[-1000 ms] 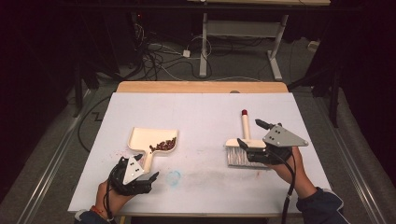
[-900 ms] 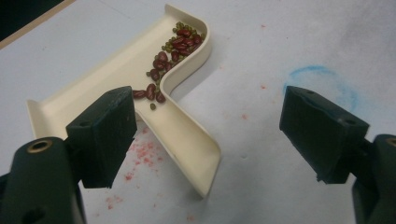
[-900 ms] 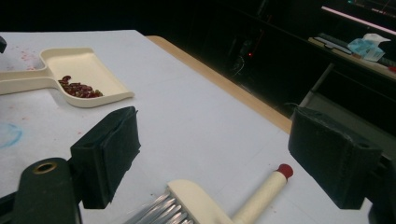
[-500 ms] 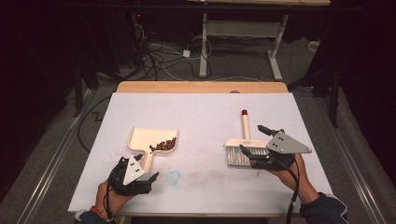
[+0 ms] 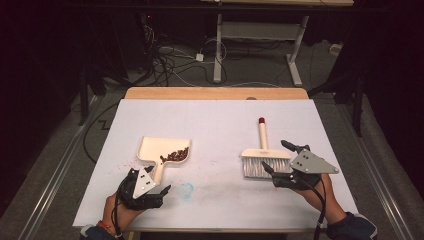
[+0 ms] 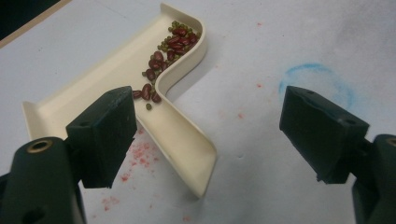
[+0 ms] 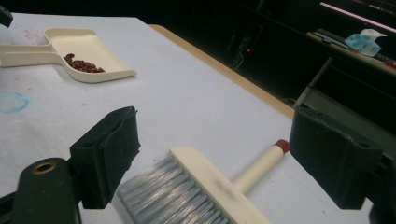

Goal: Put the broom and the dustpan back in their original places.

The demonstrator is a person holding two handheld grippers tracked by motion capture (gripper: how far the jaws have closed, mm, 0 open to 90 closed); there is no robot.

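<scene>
A: Your right gripper (image 5: 286,161) has dropped back toward you since a second ago; it was level with the brush handle then, and now it sits just beside the bristle end of the hand brush (image 5: 264,156). Brush itself hasn't shifted.

B: Jaw state on the right?

A: Wide apart, holding nothing. In the right gripper view the brush (image 7: 219,186) lies flat on the table between the two jaws, bristles toward your left jaw, red-tipped handle pointing away toward the right jaw. Can't tell whether either jaw touches it.

B: And your left side?

A: Left gripper (image 5: 162,186) is where it was in the earlier frames, near the table's front edge, just behind the handle of the cream dustpan (image 5: 162,152). Jaws spread there too, empty. In the left gripper view the dustpan (image 6: 184,140) handle runs up between the jaws, closer to the left one, not gripped.

B: Contents?

A: Red beans (image 6: 163,56) with a few small green ones mixed in, piled against the pan's side wall near the handle joint. Pan hasn't moved either.

B: Anything else on the surface?

A: Blue smudged ring (image 5: 186,189) on the white table (image 5: 215,120), just right of your left gripper. Red specks scattered by the pan's handle.
</scene>
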